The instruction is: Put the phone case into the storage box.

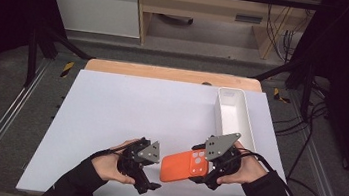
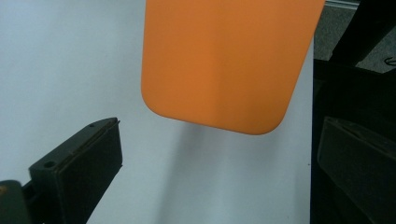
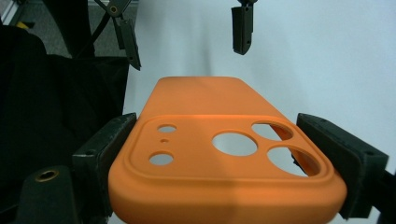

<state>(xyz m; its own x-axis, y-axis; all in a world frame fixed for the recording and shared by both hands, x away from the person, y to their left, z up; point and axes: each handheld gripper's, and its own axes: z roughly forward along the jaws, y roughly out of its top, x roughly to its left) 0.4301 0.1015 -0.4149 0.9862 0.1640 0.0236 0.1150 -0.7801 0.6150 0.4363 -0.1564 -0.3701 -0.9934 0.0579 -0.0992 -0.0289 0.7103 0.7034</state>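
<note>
Right gripper view has the right gripper [image 3: 229, 163] with its fingers clamped on the camera end of the orange phone case [image 3: 219, 154], held above the white worktop [image 1: 110, 115]; the soft case could twist loose. Left gripper [image 1: 150, 178] waits with fingers spread, holding nothing. White bin [image 1: 248, 114] looks empty

1 orange phone case [image 1: 184, 166], 1 white bin [image 1: 232, 116], 2 tools
</note>
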